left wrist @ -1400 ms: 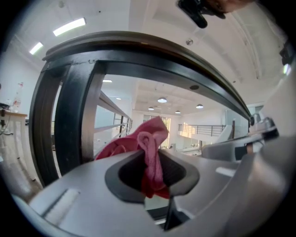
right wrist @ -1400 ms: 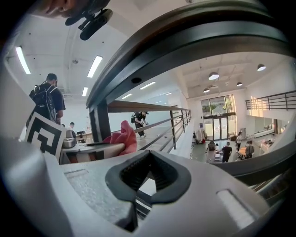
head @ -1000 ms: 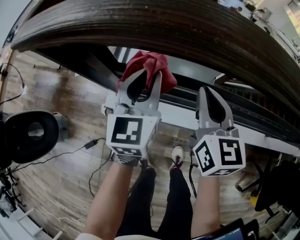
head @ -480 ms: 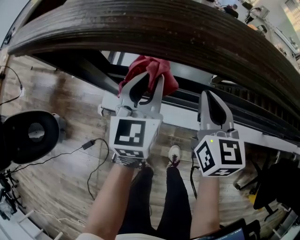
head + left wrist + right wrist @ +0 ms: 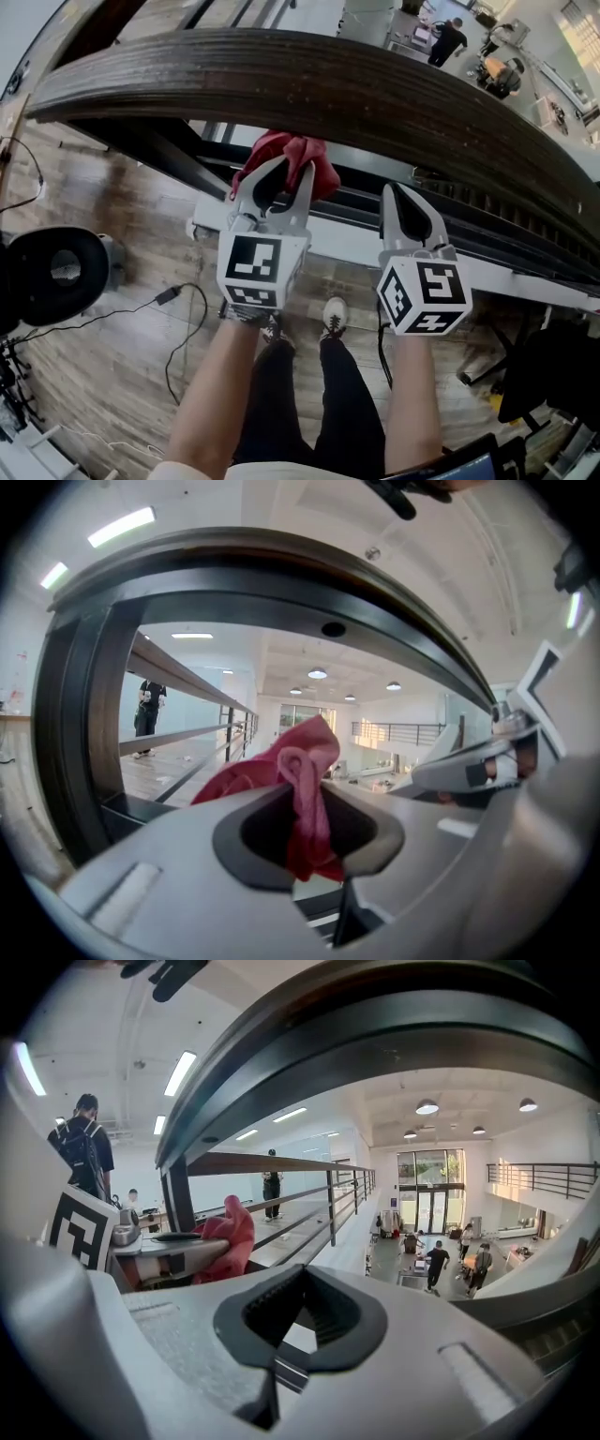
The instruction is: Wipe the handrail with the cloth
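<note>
The left gripper (image 5: 292,169) is clamped on the bunched red cloth (image 5: 319,173), which sticks out past its tips at 12 o'clock. At its 3 o'clock, the right gripper (image 5: 394,192) has its jaws together with nothing between them. The dark ribbed handrail (image 5: 375,89) arcs across at 12 o'clock of both. In the left gripper view the cloth (image 5: 305,780) sits just under the rail with a gap showing. The person's shoes (image 5: 330,314) stand on the wood floor (image 5: 122,309) at 6 o'clock.
</note>
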`<state>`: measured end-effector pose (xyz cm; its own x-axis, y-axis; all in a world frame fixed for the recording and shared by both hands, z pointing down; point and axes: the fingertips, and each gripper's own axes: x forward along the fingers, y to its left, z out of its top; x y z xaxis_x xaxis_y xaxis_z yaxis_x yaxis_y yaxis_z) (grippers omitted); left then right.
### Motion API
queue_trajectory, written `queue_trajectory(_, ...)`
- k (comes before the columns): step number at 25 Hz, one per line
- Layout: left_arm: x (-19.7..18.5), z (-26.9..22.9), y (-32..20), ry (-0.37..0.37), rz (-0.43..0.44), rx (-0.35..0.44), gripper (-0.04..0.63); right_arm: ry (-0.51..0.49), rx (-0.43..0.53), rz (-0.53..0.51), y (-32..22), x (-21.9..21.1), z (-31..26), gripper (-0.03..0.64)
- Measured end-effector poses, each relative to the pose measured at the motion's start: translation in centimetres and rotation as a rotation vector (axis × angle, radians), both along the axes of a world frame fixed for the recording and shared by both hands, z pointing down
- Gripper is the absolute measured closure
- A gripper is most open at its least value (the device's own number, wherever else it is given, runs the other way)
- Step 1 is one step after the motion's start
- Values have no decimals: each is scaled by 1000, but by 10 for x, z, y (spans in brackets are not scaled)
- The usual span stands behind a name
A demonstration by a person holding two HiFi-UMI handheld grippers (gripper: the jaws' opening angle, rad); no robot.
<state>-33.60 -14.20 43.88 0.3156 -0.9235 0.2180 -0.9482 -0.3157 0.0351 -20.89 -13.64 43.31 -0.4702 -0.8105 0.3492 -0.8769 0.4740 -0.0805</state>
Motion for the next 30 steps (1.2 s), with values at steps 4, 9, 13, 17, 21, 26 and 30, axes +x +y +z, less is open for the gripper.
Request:
queue_trajectory(4, -2, 3, 0, 0, 5, -19, 509, -19, -15, 18, -1, 8, 3, 613)
queue_trajectory(9, 7, 7, -1, -7, 26, -29, 509, -25, -37, 29, 1, 5, 8, 614)
queue_trajectory(13, 32, 10, 0, -17, 71, -42, 509, -22, -51, 55, 5, 16, 11, 614)
queue_trajectory(17, 33, 9, -2, -19, 62, -45, 509, 0, -37, 26, 3, 17, 5, 614)
queue_trajectory(21, 30, 12, -6, -17, 43, -62, 509, 10, -52, 12, -1, 24, 7, 614)
queue_trajectory(26, 48, 13, -5, -38, 57, -79, 509, -5, -66, 4, -1, 35, 7, 613)
queue_trajectory(30, 51, 13, -4, -49, 32, -73, 509, -11, -63, 0, -3, 48, 4, 613)
